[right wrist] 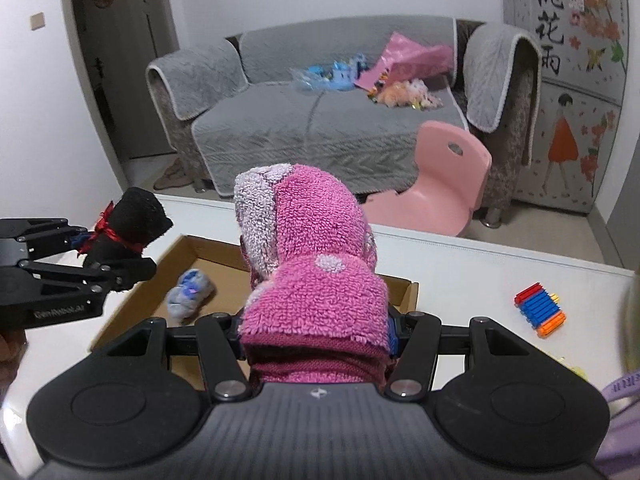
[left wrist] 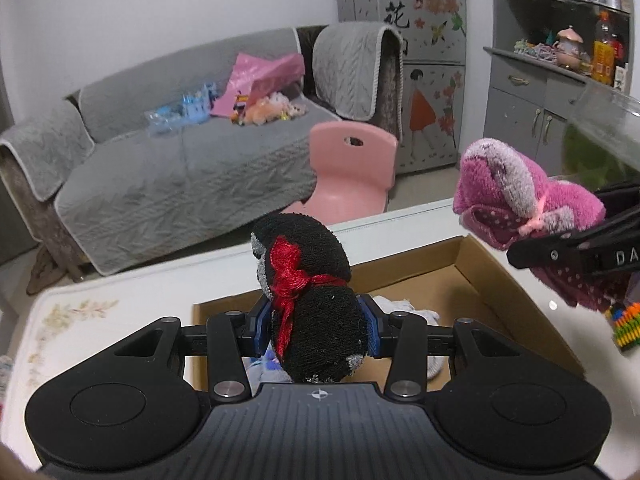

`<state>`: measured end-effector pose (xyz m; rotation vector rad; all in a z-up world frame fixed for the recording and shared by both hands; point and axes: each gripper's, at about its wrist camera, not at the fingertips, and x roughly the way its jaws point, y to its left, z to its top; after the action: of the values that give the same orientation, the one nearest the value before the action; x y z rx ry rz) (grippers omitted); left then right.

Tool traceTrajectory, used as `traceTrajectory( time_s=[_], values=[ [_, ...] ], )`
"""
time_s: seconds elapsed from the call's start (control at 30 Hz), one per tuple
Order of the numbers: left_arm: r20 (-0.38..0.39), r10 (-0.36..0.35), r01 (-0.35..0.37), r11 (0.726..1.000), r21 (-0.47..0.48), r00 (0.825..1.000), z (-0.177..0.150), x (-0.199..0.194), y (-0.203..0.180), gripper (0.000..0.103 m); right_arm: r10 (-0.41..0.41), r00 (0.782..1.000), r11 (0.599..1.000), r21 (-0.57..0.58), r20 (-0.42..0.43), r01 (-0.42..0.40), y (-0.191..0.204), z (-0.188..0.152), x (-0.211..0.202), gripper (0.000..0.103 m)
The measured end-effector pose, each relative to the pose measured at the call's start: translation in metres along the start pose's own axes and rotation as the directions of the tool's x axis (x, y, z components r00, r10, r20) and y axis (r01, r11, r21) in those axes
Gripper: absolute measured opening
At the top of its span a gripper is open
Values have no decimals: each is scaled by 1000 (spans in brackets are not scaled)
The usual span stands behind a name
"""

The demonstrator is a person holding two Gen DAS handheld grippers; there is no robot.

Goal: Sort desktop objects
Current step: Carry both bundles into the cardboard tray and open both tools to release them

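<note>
"桃花雨" on cabinet door [right wrist: 560,20].

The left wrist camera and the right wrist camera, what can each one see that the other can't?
Only the left wrist view shows the grey cabinet with an orange bottle. Only the right wrist view shows the dark door and the small blue-grey sock lying in the box. Both show the cardboard box, black sock, pink sock, sofa and pink chair.

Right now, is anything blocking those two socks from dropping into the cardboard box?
Nothing visible does. The black sock and pink sock hang over the open cardboard box, where only a small blue-grey sock lies.
</note>
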<state>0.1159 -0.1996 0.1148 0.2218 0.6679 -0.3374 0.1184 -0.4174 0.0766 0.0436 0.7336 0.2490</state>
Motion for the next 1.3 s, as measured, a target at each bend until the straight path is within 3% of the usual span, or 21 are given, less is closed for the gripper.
traceTrajectory(
  time_s=[0.43, 1.03, 1.07, 1.2, 1.3],
  values=[
    [-92, -14, 11, 999, -35, 996, -26, 70, 5, 50, -37, 993, 999, -13, -111, 35, 3, -16, 64, 53],
    [-143, -36, 31, 999, -33, 989, -38, 96, -2, 51, -92, 981, 995, -45, -170, 86, 9, -27, 92, 54],
    [-148, -39, 34, 999, -35, 988, -39, 97, -2, 53, -95, 981, 995, -49, -170, 88, 9, -27, 93, 54],
    [-167, -24, 18, 999, -40, 986, -37, 97, -1, 83, -96, 981, 995, -50, -170, 88, 7, -28, 96, 58],
    [-170, -25, 16, 998, -56, 985, -38, 94, 3, 87, -118, 982, 992, -66, -145, 109, 8, -26, 92, 67]
  ],
)
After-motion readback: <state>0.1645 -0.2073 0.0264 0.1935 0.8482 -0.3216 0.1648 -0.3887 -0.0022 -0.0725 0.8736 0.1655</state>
